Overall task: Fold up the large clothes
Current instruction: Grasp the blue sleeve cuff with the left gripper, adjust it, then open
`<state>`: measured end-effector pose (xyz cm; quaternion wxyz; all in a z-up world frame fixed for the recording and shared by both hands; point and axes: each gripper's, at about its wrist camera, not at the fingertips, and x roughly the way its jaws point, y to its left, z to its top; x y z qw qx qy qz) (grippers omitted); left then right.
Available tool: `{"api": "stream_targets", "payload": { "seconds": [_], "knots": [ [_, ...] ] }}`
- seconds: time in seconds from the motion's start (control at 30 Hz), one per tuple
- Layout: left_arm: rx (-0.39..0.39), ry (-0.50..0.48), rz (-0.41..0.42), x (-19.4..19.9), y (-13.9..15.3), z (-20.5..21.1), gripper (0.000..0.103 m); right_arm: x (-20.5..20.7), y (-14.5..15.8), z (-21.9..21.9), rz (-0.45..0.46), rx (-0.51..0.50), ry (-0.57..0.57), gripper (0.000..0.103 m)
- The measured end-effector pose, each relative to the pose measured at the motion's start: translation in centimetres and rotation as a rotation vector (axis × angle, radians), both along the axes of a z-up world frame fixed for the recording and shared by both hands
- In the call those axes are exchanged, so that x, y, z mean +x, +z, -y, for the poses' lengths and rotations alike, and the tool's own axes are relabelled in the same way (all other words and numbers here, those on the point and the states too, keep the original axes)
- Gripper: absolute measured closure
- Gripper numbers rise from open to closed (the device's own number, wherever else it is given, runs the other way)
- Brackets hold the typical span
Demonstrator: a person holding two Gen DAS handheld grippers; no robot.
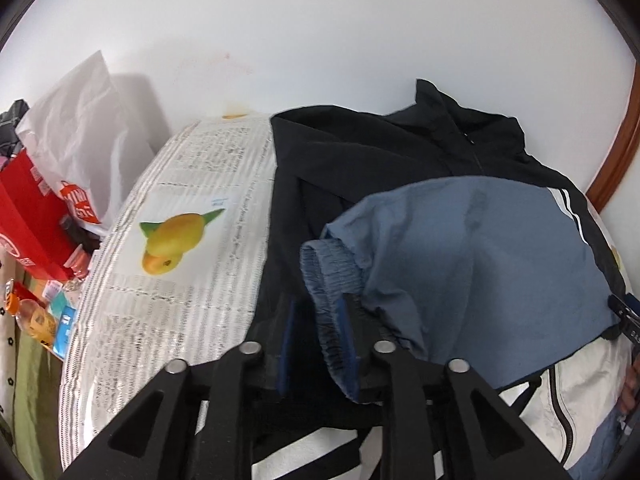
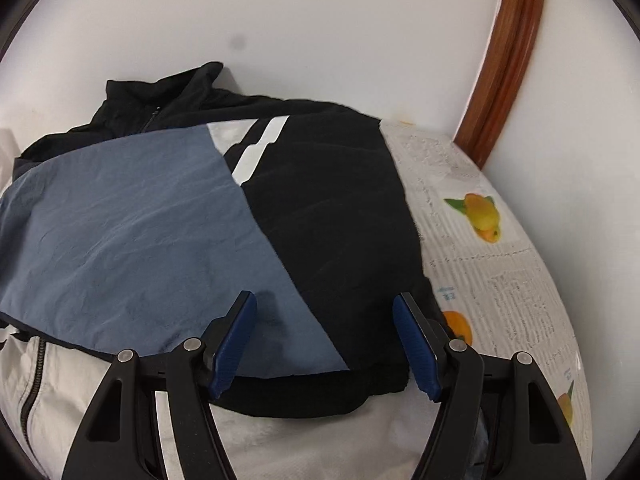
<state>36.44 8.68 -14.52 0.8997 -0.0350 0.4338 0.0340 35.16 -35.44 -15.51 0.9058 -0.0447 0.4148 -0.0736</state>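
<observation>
A large jacket in black, grey-blue and off-white (image 2: 168, 216) lies on a table covered with printed fruit-pattern paper (image 2: 492, 280). Its collar and zip lie at the far side by the wall (image 1: 468, 136). My left gripper (image 1: 320, 320) is shut on the grey-blue sleeve's elastic cuff (image 1: 332, 276), holding the sleeve over the jacket body. My right gripper (image 2: 324, 320) is open, its blue pads (image 2: 236, 340) spread just above the jacket's black and blue panels near the lower edge. The right gripper also shows at the far right edge of the left wrist view (image 1: 626, 316).
A white wall stands behind the table. A wooden door frame (image 2: 508, 60) rises at the right. Left of the table are a white plastic bag (image 1: 80, 128), a red box (image 1: 28, 216) and small packets and bottles (image 1: 40, 312). The paper-covered table shows left of the jacket (image 1: 180, 240).
</observation>
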Motion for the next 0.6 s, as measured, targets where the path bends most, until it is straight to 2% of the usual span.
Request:
{"api": "stream_targets", "payload": {
  "seconds": [0.17,0.33,0.4,0.6],
  "knots": [
    [0.021,0.004,0.009,-0.8,0.8,-0.3,0.072,-0.5,1.0,0.5,-0.024,0.049,0.001,0.039],
    [0.032,-0.005,0.033,-2.9,2.3,-0.5,0.061,-2.6,3.0,1.0,0.003,0.047,-0.001,0.041],
    [0.032,-0.014,0.047,-4.2,3.1,-0.5,0.053,-4.0,3.8,1.2,0.013,0.046,-0.003,0.04],
    [0.055,-0.031,0.083,-8.3,5.0,-0.1,0.051,-8.0,4.8,2.1,-0.002,0.063,-0.009,0.04]
  ]
}}
